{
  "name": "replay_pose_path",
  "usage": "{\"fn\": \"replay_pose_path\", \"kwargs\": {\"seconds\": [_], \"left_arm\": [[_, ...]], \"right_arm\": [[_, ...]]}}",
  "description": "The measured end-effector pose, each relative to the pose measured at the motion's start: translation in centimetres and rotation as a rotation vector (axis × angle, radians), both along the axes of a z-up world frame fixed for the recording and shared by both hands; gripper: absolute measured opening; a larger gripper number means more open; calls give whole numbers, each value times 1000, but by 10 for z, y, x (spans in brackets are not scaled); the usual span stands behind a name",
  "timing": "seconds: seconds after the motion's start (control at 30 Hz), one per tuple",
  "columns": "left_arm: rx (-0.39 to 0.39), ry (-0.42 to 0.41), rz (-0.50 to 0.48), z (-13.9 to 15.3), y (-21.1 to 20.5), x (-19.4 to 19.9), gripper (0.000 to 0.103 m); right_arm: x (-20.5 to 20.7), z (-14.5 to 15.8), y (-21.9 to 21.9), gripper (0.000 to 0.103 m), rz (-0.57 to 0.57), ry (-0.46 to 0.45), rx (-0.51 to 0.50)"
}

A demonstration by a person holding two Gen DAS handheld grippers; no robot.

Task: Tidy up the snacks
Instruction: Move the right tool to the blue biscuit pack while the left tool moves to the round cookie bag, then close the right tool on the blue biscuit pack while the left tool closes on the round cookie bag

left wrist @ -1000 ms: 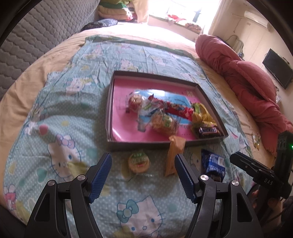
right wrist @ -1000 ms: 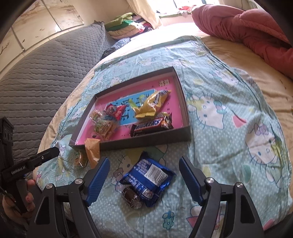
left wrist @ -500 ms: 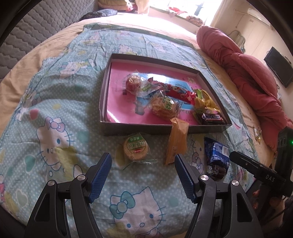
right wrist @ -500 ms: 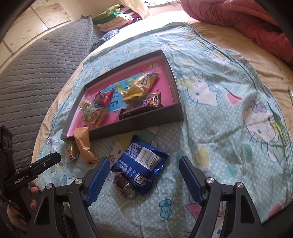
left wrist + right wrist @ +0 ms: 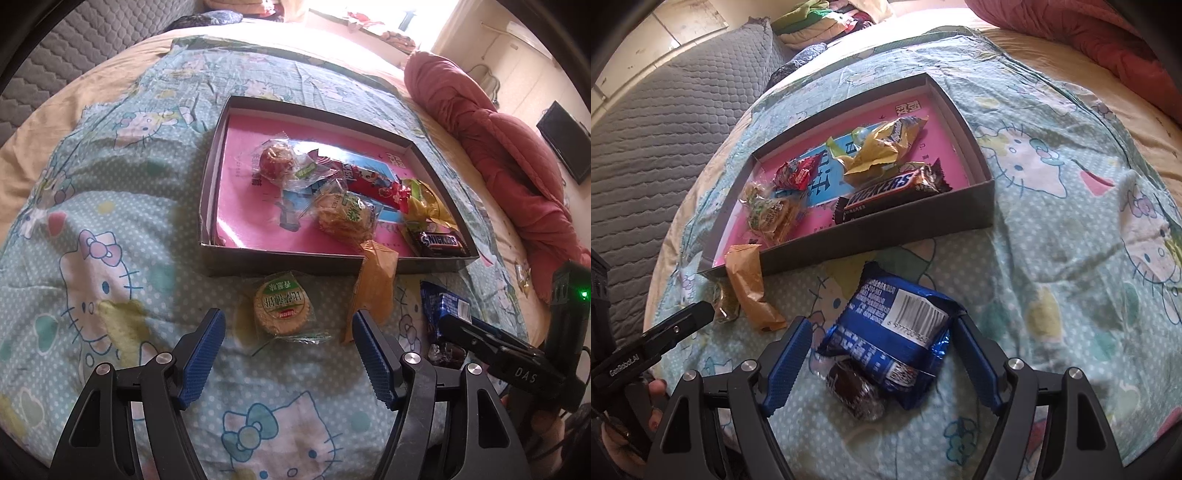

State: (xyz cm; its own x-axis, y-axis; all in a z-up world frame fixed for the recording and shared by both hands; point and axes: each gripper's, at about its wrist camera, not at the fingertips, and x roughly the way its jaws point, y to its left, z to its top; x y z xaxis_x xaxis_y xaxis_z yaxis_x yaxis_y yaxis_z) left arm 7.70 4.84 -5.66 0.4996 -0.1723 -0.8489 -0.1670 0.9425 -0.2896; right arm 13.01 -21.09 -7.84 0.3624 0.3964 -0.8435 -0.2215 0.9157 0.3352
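A shallow box with a pink floor (image 5: pixel 236 192) (image 5: pixel 960 206) lies on the bed and holds several snacks, among them a Snickers bar (image 5: pixel 439 242) (image 5: pixel 890 192). My left gripper (image 5: pixel 286 334) is open, just short of a round green-labelled biscuit pack (image 5: pixel 280 308) on the blanket. An orange packet (image 5: pixel 375 288) (image 5: pixel 748 284) leans on the box's front wall. My right gripper (image 5: pixel 884 341) is open, its fingers either side of a blue packet (image 5: pixel 897 332) (image 5: pixel 441 306), with a dark wrapped candy (image 5: pixel 855 391) beside it.
A Hello Kitty blanket (image 5: pixel 110 221) covers the bed. A red quilt (image 5: pixel 509 155) is bunched at the right. A grey quilted headboard (image 5: pixel 646 140) stands at the left. Folded clothes (image 5: pixel 820 22) lie at the far end.
Both grippers have moved forward and lower. The biscuit pack now sits just ahead of the left fingers, and the blue packet now lies between the right fingers. Both stay open.
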Motion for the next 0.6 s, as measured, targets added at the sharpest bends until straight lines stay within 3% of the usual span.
{"fn": "replay_pose_path", "kwargs": {"seconds": [0.33, 0.6], "left_arm": [[-21, 29, 24, -12, 5, 8, 73], [11, 31, 28, -17, 1, 13, 73]], "right_arm": [[0, -5, 42, 82, 116, -85, -123], [1, -10, 58, 73, 203, -157, -246]]}}
